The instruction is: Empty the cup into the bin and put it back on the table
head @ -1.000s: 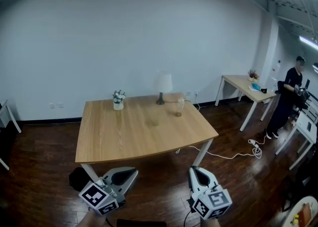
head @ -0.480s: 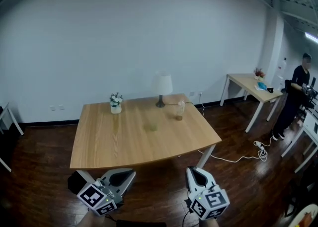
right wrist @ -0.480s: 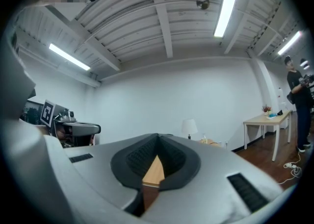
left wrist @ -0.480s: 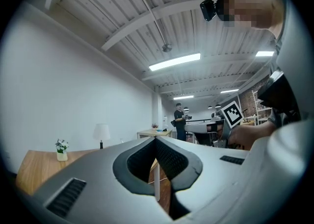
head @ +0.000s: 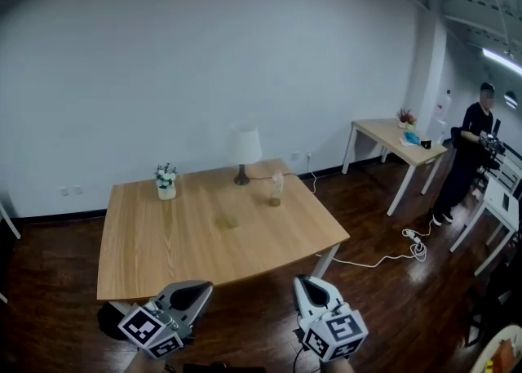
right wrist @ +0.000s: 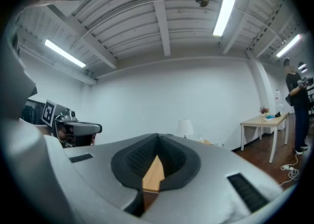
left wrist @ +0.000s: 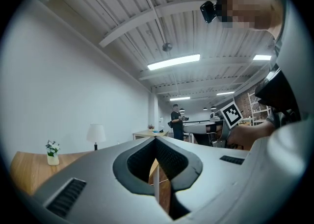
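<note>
A clear cup (head: pixel 276 189) with something pale inside stands on the far right part of the wooden table (head: pixel 163 253), close to the lamp (head: pixel 243 151). Both grippers hang low in the head view, short of the table's near edge and far from the cup. My left gripper (head: pixel 204 286) is shut with nothing in it, and its tips meet in the left gripper view (left wrist: pixel 156 138). My right gripper (head: pixel 305 283) is also shut and empty, its jaws closed together in the right gripper view (right wrist: pixel 158 136). A dark object (head: pixel 108 319), possibly the bin, sits on the floor under the table's near left corner.
A small white pot of flowers (head: pixel 166 183) stands at the table's back left. A faint greenish patch (head: pixel 227 220) marks the tabletop. A second table (head: pixel 391 135) and a person (head: pixel 466 155) are at the far right, with a white cable (head: pixel 383 255) across the floor.
The table has slid left and a little nearer in the head view as both grippers travelled along with the view. Both stay shut.
</note>
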